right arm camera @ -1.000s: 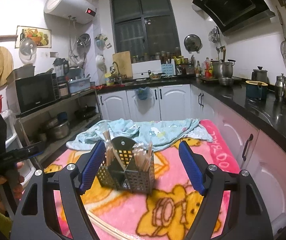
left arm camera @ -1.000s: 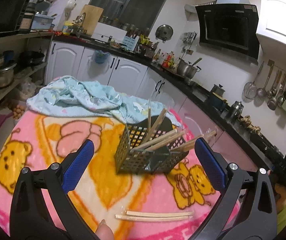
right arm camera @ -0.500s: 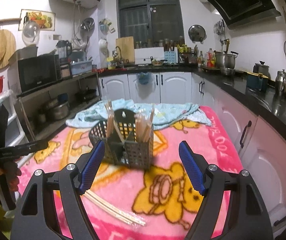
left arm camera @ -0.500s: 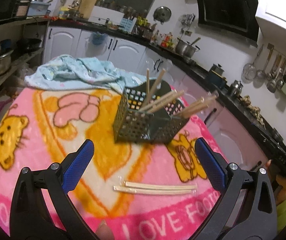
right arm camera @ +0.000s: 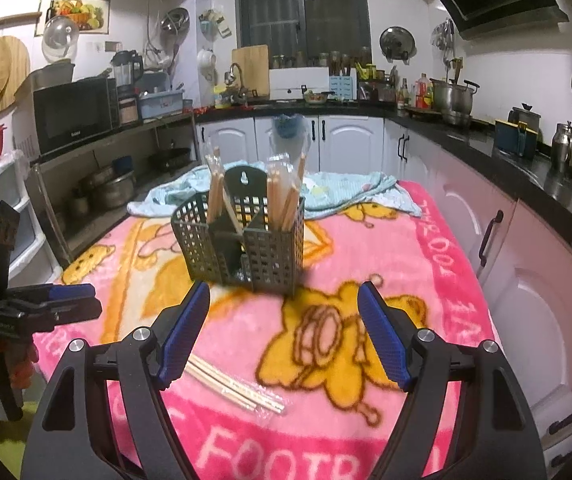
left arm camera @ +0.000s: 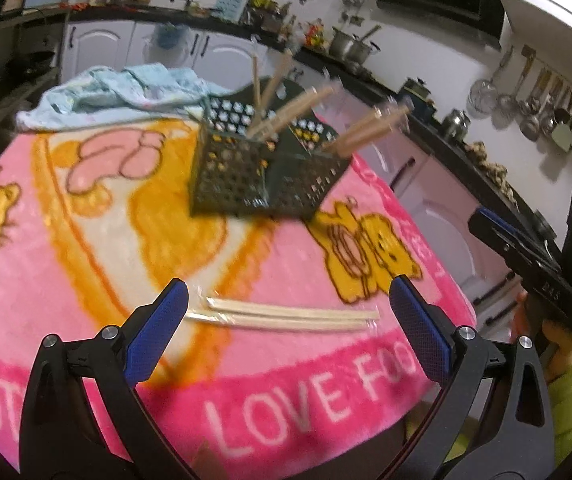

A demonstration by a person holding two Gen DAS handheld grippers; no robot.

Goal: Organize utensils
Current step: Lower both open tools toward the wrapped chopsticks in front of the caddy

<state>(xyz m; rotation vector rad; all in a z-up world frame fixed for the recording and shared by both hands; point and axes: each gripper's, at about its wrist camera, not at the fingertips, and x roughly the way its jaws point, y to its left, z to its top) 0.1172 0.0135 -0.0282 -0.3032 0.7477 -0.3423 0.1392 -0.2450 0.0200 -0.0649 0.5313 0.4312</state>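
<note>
Fuzzy pink blanket [right arm camera: 426, 264], perforated plastic caddy [right arm camera: 245, 248]

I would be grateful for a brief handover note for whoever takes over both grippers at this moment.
Left gripper: open, empty, aimed down at the loose chopsticks.
Right gripper: open, empty, facing the utensil holder.
Things: the dark perforated holder stands on the pink blanket, with several chopsticks upright in its compartments. One loose pair, apparently in a clear wrapper, lies flat on the blanket near the front edge, apart from the holder.
Done: most chopsticks are in the holder.
Left: pick up the loose pair and put it in the holder.
</note>
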